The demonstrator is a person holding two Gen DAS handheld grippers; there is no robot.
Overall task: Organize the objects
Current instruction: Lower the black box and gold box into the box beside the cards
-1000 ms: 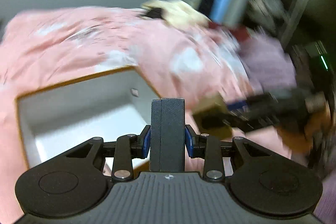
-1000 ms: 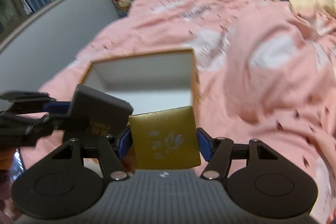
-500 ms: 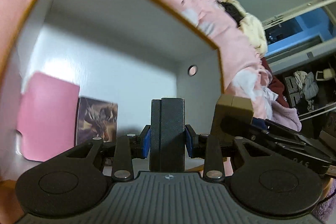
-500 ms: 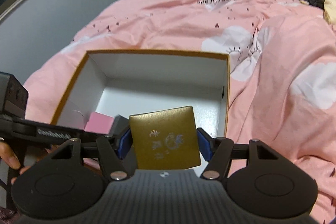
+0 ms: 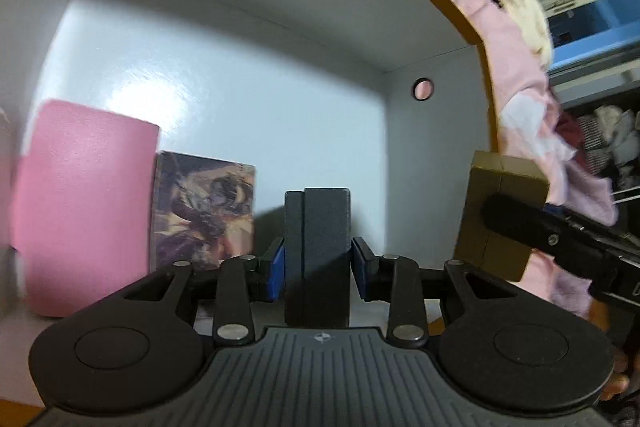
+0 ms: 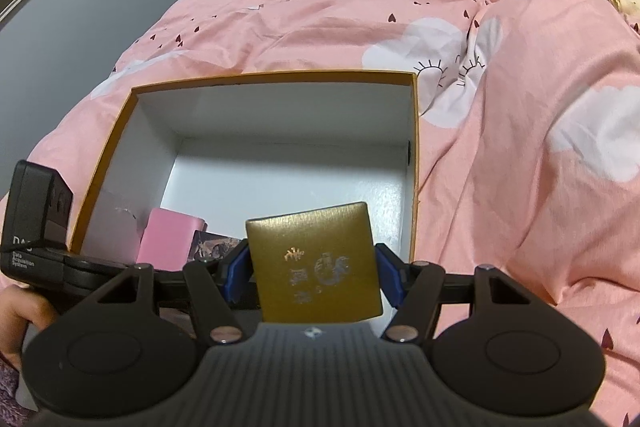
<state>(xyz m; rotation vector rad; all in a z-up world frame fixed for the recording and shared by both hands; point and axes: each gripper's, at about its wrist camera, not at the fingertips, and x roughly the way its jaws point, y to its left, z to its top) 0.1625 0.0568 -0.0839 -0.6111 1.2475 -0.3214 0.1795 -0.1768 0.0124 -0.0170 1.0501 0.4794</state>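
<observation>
We take the open white box point(image 6: 276, 131) on the pink bed cover point(image 6: 520, 87) as our landmark, since everything is being gathered into it. Our left gripper point(image 5: 318, 259) is low inside the box, and the dark grey box point(image 5: 318, 255) stands upright between its blue pads; the fingers point(image 5: 276, 267) are opening now, and a narrow gap shows on each side, so we judge that the dark grey box is being let go onto the floor of the white box. It stands just beside the illustrated box point(image 5: 204, 211), which stands next to the pink box point(image 5: 84, 203) near the left wall of the white box. We think they are set upright in a row along the near wall so that more things fit and each one can be seen. Our right gripper point(image 6: 314, 275) hangs over the near right part of the white box, above its rim, with its fingers point(image 6: 236, 271) clamped on the two sides of the gold box point(image 6: 314, 263), the printed face turned up toward the camera. We judge that it waits there for the place after the dark grey box, which will become free when the left gripper goes out. The risk is that the dark grey box falls over when the pads leave it.
</observation>
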